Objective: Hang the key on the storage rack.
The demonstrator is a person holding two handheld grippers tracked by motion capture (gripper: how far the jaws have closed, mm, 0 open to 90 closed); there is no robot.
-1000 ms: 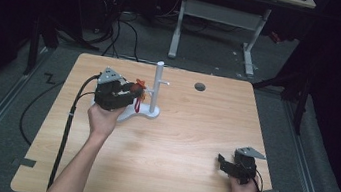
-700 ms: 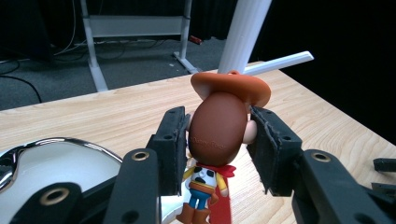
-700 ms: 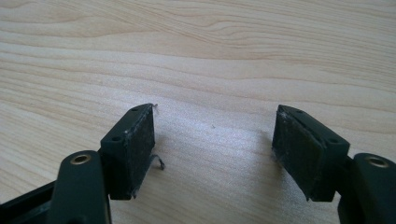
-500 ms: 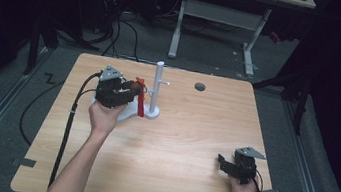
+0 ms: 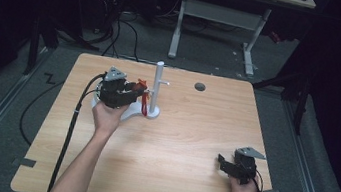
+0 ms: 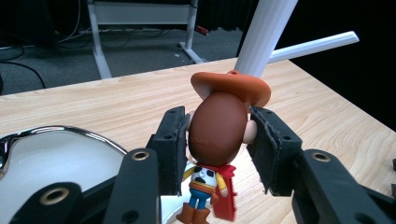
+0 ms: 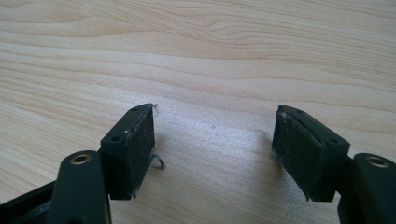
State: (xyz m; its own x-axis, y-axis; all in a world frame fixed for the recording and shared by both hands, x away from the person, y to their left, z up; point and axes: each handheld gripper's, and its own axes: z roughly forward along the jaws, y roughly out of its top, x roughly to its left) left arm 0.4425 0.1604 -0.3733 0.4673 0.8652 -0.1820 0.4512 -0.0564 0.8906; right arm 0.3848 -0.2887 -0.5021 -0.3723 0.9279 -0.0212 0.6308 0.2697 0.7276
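My left gripper [image 5: 140, 89] is shut on a small cowboy figure [image 6: 217, 133] with a brown head and an orange hat, its pads pressing the sides of the head. A red strap [image 6: 227, 206] hangs below the figure [image 5: 142, 92]. The figure is held just left of a white stand's upright post [image 5: 157, 86], under its thin side peg [image 6: 317, 44]. The stand's white base [image 5: 131, 112] lies beneath the gripper. My right gripper [image 5: 223, 164] rests near the table's front right corner. Its jaws [image 7: 215, 149] stand open over bare wood.
The wooden table [image 5: 187, 144] has a dark round hole [image 5: 200, 86] at the back. A black cable [image 5: 70, 132] trails from the left gripper off the front left edge. A white desk frame [image 5: 220, 13] stands on the floor beyond the table.
The left gripper with the figure has shifted only slightly beside the post, and the red strap now hangs straight down. The right hand has kept still.
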